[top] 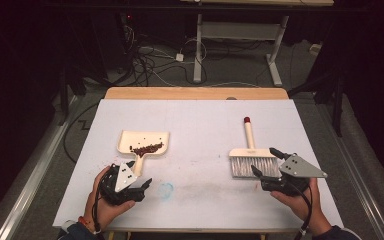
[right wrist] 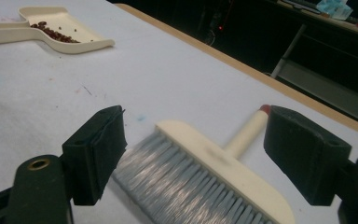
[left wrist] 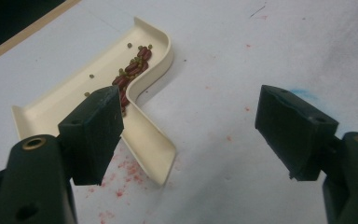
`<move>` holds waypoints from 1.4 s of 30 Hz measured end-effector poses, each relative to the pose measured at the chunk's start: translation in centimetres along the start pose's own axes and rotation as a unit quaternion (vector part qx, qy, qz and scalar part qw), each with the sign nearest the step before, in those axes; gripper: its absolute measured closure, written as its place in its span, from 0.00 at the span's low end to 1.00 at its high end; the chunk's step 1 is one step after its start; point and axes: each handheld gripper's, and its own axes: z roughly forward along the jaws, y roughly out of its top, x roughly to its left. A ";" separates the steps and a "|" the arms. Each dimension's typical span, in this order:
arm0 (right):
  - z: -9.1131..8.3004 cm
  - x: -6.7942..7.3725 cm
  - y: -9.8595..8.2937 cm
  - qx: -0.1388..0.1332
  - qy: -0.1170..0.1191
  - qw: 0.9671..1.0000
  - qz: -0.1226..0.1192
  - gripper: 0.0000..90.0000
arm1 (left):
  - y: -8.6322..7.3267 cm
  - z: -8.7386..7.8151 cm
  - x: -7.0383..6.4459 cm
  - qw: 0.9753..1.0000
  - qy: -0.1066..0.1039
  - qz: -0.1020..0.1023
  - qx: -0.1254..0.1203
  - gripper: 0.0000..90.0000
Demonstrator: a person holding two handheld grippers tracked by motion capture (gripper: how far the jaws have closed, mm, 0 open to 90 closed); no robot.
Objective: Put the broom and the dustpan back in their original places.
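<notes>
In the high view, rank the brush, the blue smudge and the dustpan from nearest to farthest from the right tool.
1. Brush: bristles right at the right tool, its handle pointing away.
2. Blue smudge: mid-table, toward the left.
3. Dustpan: left side, holding red beans, by the left hand.

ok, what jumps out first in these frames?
The cream dustpan left of centre on the white table, with dark red beans piled near its handle. To its right lies a brush, bristles toward the person. The left hand-held gripper sits open by the dustpan handle, the right hand-held gripper open over the bristles.
</notes>
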 end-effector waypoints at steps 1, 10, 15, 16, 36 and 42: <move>0.0 0.0 -0.2 0.001 0.001 1.000 0.002 0.23 | 0.0 0.0 0.0 1.000 0.000 0.001 0.000 0.26; -0.1 0.8 -2.4 0.018 -0.002 1.000 -0.001 0.18 | 0.0 0.2 -0.4 1.000 -0.006 0.004 0.003 0.25; -0.3 0.9 -3.8 0.022 0.003 1.000 0.008 0.18 | 0.0 0.2 -0.7 1.000 -0.006 0.015 0.003 0.24; -0.4 0.9 -4.0 0.023 0.004 1.000 0.013 0.18 | 0.0 0.1 -0.7 1.000 -0.007 0.014 0.002 0.24; -0.9 1.8 -4.3 0.027 -0.001 1.000 0.004 0.18 | 0.0 0.0 -0.8 1.000 -0.005 0.028 0.003 0.24; -0.8 1.6 -4.4 0.028 0.003 1.000 0.008 0.18 | 0.0 0.3 -0.9 1.000 -0.008 0.026 0.007 0.24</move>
